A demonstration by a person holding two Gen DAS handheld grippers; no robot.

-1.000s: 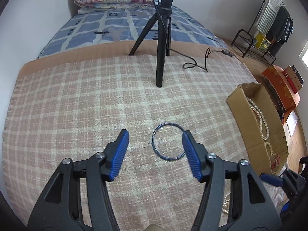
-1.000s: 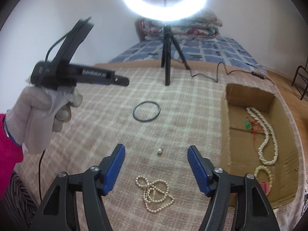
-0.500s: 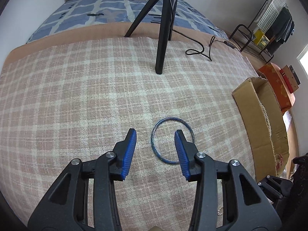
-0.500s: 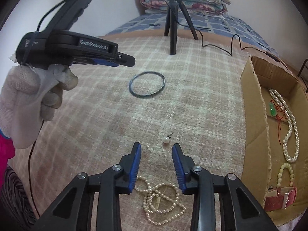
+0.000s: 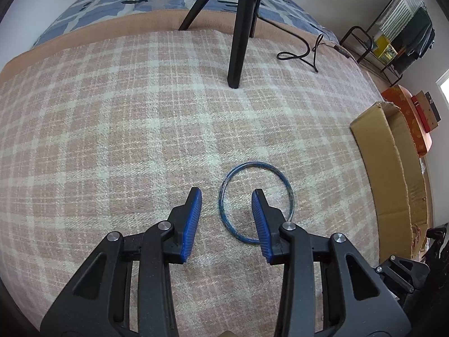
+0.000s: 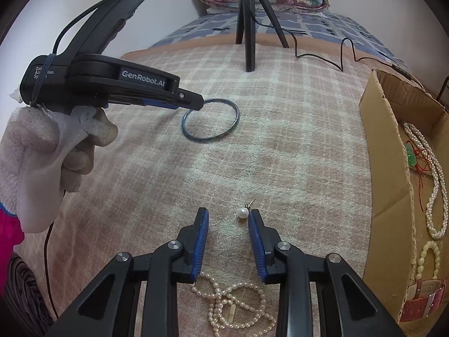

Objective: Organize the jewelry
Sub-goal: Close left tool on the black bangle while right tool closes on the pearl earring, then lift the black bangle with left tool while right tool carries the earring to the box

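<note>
A dark blue bangle point(image 5: 223, 199) lies flat on the plaid blanket. My left gripper point(image 5: 226, 199) is open, its jaws straddling the bangle's left rim, one finger inside the ring. The bangle also shows in the right wrist view point(image 6: 210, 120) with the left gripper's tip point(image 6: 193, 102) at its rim. My right gripper point(image 6: 228, 219) is open and empty, low over the blanket; a pearl earring point(image 6: 242, 212) lies just inside its right fingertip. A pearl necklace point(image 6: 233, 306) lies bunched under the right gripper.
An open cardboard box point(image 6: 393, 185) stands at the right and holds a pearl necklace point(image 6: 433, 174), a green pendant, a bead bracelet and a pink watch point(image 6: 421, 300). A black tripod point(image 5: 238, 33) and its cable point(image 6: 322, 56) stand at the blanket's far edge.
Both grippers moved down and forward and narrowed their jaws. The left one came over the bangle's left rim; the right one came up to the pearl earring.
</note>
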